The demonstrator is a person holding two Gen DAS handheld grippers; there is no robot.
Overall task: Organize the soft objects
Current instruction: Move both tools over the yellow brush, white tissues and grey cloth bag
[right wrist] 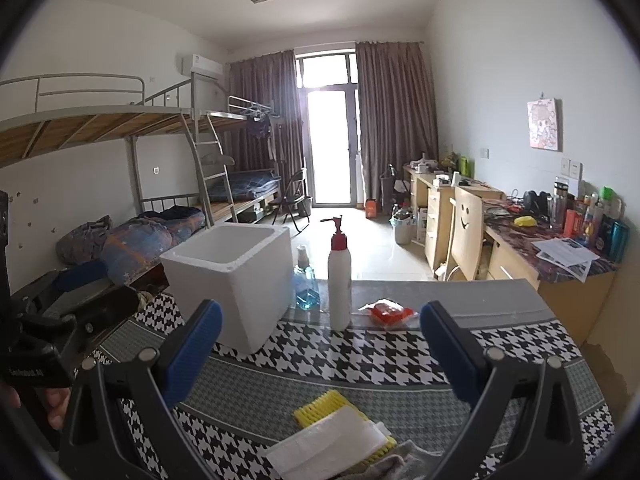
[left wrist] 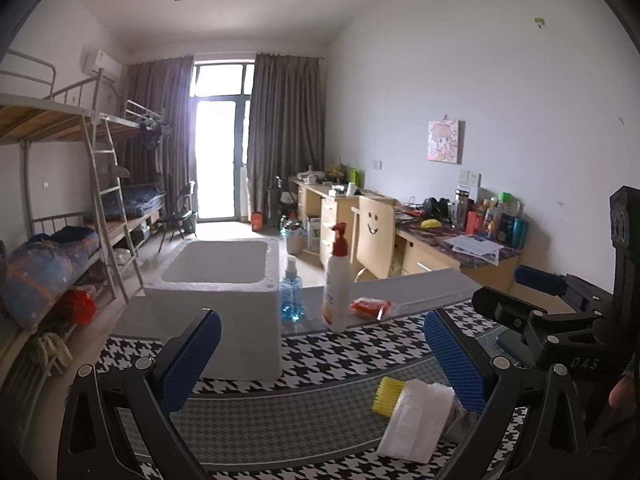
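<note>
Both grippers, left and right, hover with fingers apart, empty, over the houndstooth table. One stack of soft things lies near the front edge below them: one yellow foam net, one white foam sheet, one grey cloth. Behind stand one white foam box, one pump bottle, one blue spray bottle and one red packet; no label is legible.

Table — foam box, bottles, cloths.

A dormitory room: metal bunk beds, cluttered study desks
</note>
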